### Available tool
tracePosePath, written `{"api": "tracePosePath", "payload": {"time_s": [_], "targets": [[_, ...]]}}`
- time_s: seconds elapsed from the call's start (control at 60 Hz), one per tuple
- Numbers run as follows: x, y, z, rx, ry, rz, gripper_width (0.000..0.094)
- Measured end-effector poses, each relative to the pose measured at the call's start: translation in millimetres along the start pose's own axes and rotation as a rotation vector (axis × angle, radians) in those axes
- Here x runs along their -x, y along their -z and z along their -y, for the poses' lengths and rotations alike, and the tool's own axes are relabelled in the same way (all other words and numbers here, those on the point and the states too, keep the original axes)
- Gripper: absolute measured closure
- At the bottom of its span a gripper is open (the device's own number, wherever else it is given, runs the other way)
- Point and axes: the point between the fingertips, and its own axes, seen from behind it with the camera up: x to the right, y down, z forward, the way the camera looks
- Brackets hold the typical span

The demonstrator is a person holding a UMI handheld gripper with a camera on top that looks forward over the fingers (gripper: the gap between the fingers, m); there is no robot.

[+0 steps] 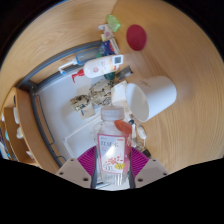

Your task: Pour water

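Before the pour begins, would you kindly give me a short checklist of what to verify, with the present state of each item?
1. Tool grips the bottle: ok, both pink pads press its sides.
2. Bottle upright: ok, it stands straight between the fingers.
3. Bottle cap removed: not ok, a white cap appears still on.
4. Receiving vessel present: ok, a white cup lies just beyond the bottle, open mouth facing the tool.
5. Cup empty: cannot tell, its inside is not clearly shown.
6. Path to the cup free: cannot tell, a small orange item sits beside the bottle's neck.
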Motion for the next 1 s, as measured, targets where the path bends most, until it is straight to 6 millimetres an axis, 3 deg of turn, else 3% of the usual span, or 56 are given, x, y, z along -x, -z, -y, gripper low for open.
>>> {"api": "tracePosePath", "payload": {"time_s": [0.2, 0.333, 0.417, 0.55, 0.683, 0.783, 0.867, 1.0], "targets": [[-8.8, -5.6, 2.5, 0.024, -0.159, -0.039, 0.0495], [-15.5, -3.1, 4.9, 0.031, -0.174, -0.063, 0.0495], [-10.4, -0.7, 4.9, 0.033, -0.092, -0.063, 0.0494], [22.9, 15.0, -2.2, 0.061, 0.361, -0.066, 0.0493], [72.8, 37.8, 19.4, 0.037, 0.985, -0.096, 0.0488], [90.3, 44.8, 61.8, -0.044, 1.382, -0.140, 0.0486], [103.2, 49.7, 88.6, -0.076, 1.603, -0.197, 0.0486], [97.7, 45.2, 149.7, -0.176, 1.869, -0.279, 0.0473]]}}
